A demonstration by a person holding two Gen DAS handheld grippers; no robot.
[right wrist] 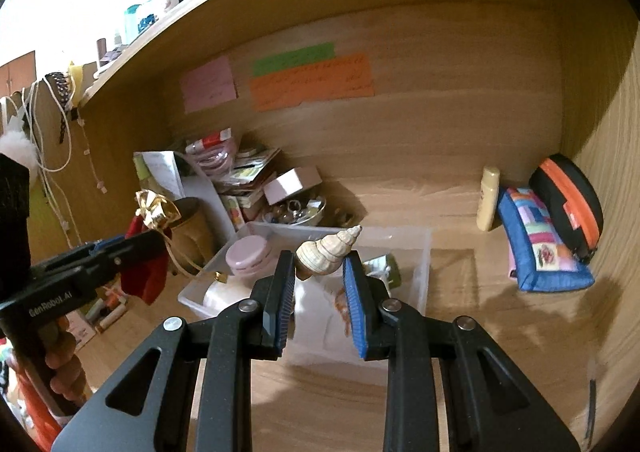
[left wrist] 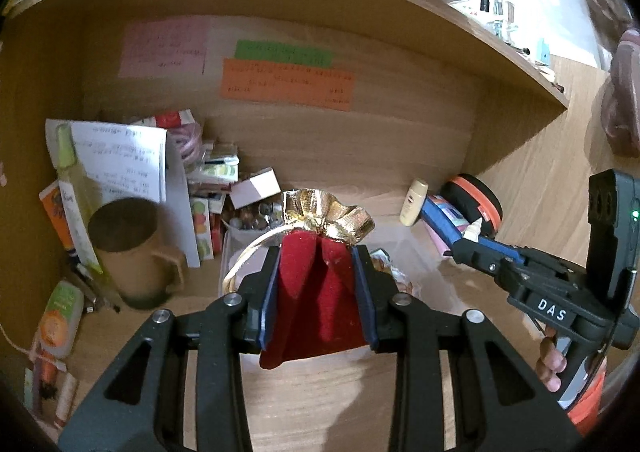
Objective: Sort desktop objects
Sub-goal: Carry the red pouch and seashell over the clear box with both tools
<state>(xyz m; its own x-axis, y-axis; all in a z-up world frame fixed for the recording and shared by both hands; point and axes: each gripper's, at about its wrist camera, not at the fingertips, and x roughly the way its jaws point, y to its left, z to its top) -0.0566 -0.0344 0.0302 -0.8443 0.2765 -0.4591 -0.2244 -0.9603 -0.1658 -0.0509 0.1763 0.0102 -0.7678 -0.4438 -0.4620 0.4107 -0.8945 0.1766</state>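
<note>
Your pouch point(left wrist: 316, 292) was red velvet with a gold top, your shell point(right wrist: 328, 252) cream with tan bands. Notes point(left wrist: 288, 84) were pink, green, orange. Purse point(right wrist: 540, 244) was blue patchwork; case point(right wrist: 572, 204) black with orange zip.

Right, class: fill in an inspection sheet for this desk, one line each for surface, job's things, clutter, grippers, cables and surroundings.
Surface: wooden desk under a shelf, with bare patches.
Job's things: red velvet pouch with a gold top; spiral seashell; clear plastic bin below them holding a pink jar.
Clutter: brown mug, papers and small boxes at back left; cream bottle, patchwork pouch and black-and-orange case at right.
Grippers: left gripper jaws shut on the pouch; right gripper jaws shut on the seashell.
Cables: white cords hanging at the desk's left side.
Surroundings: coloured notes on the back panel; bottles on the shelf above.
</note>
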